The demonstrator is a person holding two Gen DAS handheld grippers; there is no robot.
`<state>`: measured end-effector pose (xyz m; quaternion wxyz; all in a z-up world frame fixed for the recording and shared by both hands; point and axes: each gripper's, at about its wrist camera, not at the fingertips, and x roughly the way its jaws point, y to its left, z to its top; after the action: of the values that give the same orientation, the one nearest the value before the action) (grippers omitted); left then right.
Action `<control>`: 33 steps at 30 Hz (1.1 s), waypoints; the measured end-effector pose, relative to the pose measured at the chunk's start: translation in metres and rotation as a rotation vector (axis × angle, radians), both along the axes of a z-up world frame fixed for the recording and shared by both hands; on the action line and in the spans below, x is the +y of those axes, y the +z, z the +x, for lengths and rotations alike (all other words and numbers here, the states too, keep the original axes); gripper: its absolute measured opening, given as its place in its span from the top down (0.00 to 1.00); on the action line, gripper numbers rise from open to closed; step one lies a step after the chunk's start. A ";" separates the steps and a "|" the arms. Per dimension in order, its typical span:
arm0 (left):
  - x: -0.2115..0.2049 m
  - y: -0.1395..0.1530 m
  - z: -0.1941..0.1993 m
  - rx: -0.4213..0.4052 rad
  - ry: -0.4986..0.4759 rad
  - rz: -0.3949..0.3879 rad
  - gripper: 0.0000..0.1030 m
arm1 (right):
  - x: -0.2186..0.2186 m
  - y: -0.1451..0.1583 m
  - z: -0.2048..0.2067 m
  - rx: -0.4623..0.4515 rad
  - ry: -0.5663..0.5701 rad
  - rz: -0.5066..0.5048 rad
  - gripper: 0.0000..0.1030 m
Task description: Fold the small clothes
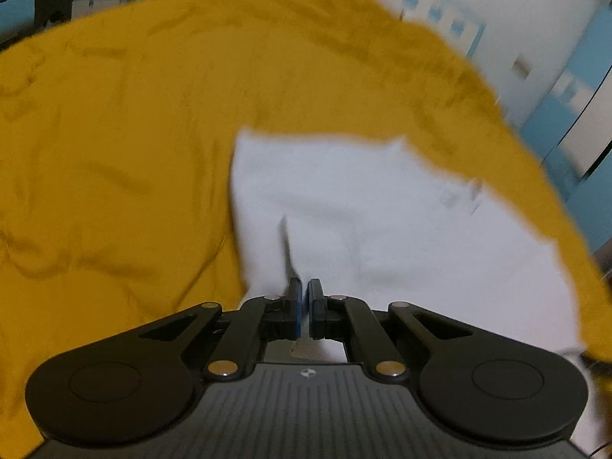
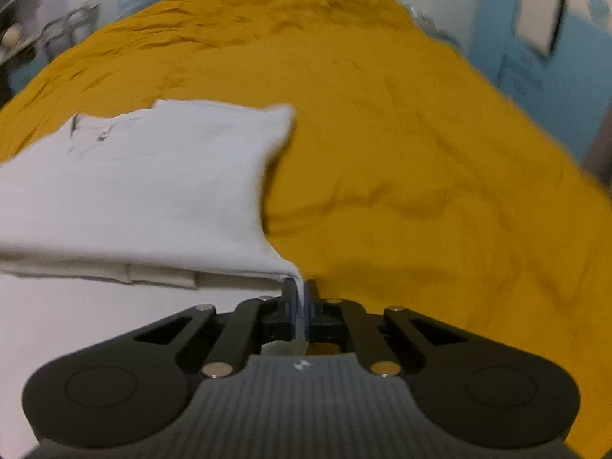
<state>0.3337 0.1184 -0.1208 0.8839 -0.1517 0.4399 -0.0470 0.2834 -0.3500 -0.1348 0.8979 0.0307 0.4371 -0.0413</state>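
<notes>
A: What is the left claw (image 1: pixel 305 298) doing?

B: Its two blue-padded fingers (image 1: pixel 295 306) stand almost together, with only a thin slit between them. A pale strip of cloth shows in that slit lower down, so the claw looks pinched on the edge of the white garment (image 1: pixel 382 222), though the picture is blurred by motion.

A: And the right claw (image 2: pixel 302 298)?

B: Clamped on the same white garment (image 2: pixel 145 183). The cloth's corner runs straight down between the pads, and a fold of it rises from the tips up and to the left.

A: Where does the garment lie?

B: On a mustard-yellow sheet (image 2: pixel 401 153) that is rumpled and covers the whole surface beneath. In the right wrist view the garment spreads over the left half of the picture, with a doubled layer visible along its near edge. In the left wrist view it fills the middle and right, with the yellow sheet (image 1: pixel 114 153) all around it on the left and above.

A: Anything beyond that?

B: Blurred pale blue and white walls (image 1: pixel 573 76) at the far edges; I cannot make out more.
</notes>
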 end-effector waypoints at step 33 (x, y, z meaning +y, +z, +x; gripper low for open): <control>-0.072 0.095 -0.220 -0.122 -0.689 0.346 0.59 | 0.085 0.111 -0.226 -0.098 0.559 -0.101 0.57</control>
<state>0.1135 0.0466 -0.0256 0.8535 0.1592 0.4130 -0.2752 0.0572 -0.2651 -0.0236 0.8949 -0.1336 0.3822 0.1876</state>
